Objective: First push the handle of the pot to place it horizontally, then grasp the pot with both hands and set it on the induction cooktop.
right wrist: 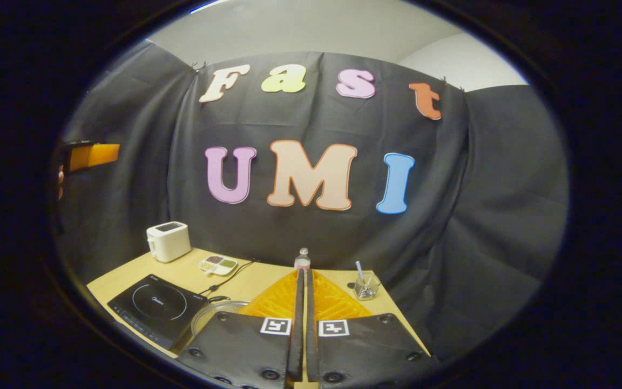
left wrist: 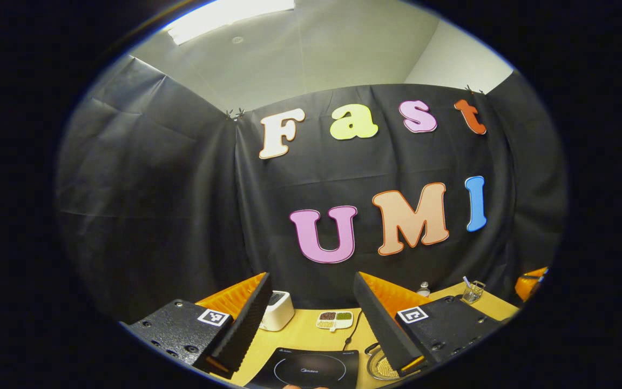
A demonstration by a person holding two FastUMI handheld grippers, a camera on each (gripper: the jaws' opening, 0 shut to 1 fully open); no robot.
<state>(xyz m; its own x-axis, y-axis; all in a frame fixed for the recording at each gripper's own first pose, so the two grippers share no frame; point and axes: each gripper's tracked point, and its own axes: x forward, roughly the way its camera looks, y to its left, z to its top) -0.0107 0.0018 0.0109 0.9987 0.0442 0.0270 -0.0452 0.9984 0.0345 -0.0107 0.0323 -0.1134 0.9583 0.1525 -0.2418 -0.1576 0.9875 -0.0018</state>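
A black induction cooktop [left wrist: 311,370] lies on the wooden table below my left gripper [left wrist: 311,278], which hangs open and holds nothing. To the cooktop's right the pot [left wrist: 378,367], with a glass lid, is partly hidden behind that gripper's right finger. In the right gripper view the cooktop [right wrist: 157,308] is at lower left and the pot [right wrist: 216,316] sits just right of it, half covered by my right gripper [right wrist: 303,273]. That gripper is shut with nothing in it, above the table. I cannot make out the pot's handle.
A white toaster [right wrist: 169,241] and a divided dish of grains [right wrist: 217,265] stand behind the cooktop. A small bottle [right wrist: 302,259] and a glass with a straw [right wrist: 366,289] are at the back right. The cooktop's cable [right wrist: 230,276] runs toward the wall.
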